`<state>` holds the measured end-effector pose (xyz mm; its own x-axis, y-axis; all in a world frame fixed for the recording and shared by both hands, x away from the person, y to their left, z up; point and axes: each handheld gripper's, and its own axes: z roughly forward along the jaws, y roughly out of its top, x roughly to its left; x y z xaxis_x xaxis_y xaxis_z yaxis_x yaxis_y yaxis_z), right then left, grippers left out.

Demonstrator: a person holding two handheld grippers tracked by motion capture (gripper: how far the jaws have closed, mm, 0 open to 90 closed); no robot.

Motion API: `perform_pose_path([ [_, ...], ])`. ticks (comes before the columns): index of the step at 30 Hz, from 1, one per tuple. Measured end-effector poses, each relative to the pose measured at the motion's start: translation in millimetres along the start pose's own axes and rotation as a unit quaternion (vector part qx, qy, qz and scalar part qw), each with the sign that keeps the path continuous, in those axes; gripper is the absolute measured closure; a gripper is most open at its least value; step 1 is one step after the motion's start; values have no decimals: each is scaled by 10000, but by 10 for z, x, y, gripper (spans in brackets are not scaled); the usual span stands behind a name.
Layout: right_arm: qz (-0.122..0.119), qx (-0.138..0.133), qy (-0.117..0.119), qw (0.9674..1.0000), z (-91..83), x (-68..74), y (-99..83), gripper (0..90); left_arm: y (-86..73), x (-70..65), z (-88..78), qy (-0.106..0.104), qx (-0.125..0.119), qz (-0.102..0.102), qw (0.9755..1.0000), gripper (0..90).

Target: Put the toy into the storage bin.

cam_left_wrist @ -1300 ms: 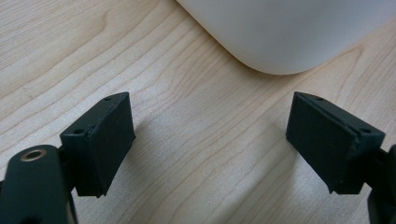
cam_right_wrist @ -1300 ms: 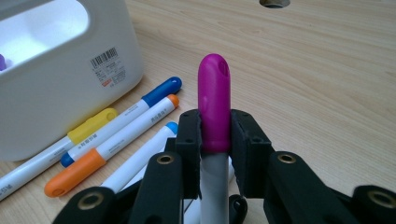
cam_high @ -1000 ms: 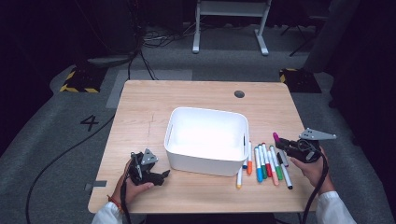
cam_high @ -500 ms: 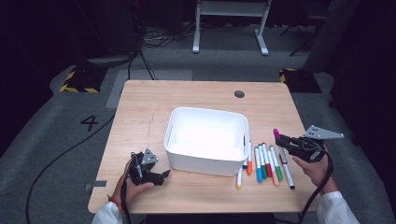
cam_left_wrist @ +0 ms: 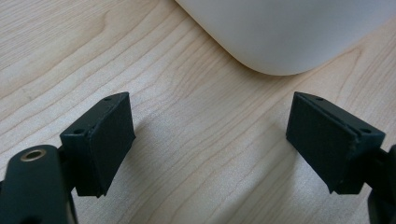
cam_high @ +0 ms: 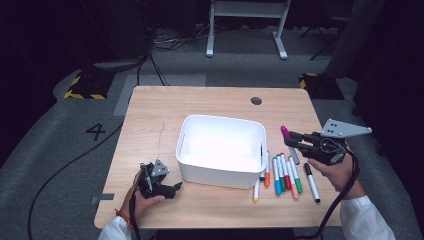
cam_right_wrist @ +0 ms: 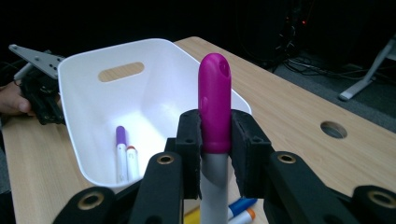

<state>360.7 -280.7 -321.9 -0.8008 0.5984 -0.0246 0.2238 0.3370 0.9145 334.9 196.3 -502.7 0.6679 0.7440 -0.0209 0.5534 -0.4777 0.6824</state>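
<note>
A white bin (cam_high: pixel 186 150) stands mid-table. My right gripper (cam_high: pixel 294 141) hovers above the table just right of it, shut on a grey marker with a magenta cap (cam_high: pixel 285 132). In the right gripper view the cap (cam_right_wrist: pixel 215 102) sticks up between the pads of the gripper (cam_right_wrist: pixel 215 140), with the bin (cam_right_wrist: pixel 84 88) beyond it. Two markers lie in the bin, one purple-capped (cam_right_wrist: pixel 121 149) and one orange-capped (cam_right_wrist: pixel 132 161). My left gripper (cam_high: pixel 172 189) rests on the table at the bin's near left corner, open with bare wood between its pads (cam_left_wrist: pixel 107 135).
Several coloured markers (cam_high: pixel 282 175) lie in a row on the table right of the bin, and a black one (cam_high: pixel 311 182) sits farthest right. A round hole (cam_high: pixel 256 100) is in the table's far side. The floor holds cables and a white stand (cam_high: pixel 245 30).
My right gripper has risen off the table with the magenta-capped marker held in it. The left gripper has stayed where it was.
</note>
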Motion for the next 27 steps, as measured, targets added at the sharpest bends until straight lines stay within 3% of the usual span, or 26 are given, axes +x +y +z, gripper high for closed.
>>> perform_pose_path([
  [6,-67,0,215,9997,124,64,209,747,1,4,2,-41,7,14,10000,153],
  [18,-367,287,589,9972,590,276,511,747,0,2,1,-24,3,10,10000,153],
  [27,-719,772,915,9902,1024,515,559,747,0,0,0,-2,-1,6,10000,154],
])
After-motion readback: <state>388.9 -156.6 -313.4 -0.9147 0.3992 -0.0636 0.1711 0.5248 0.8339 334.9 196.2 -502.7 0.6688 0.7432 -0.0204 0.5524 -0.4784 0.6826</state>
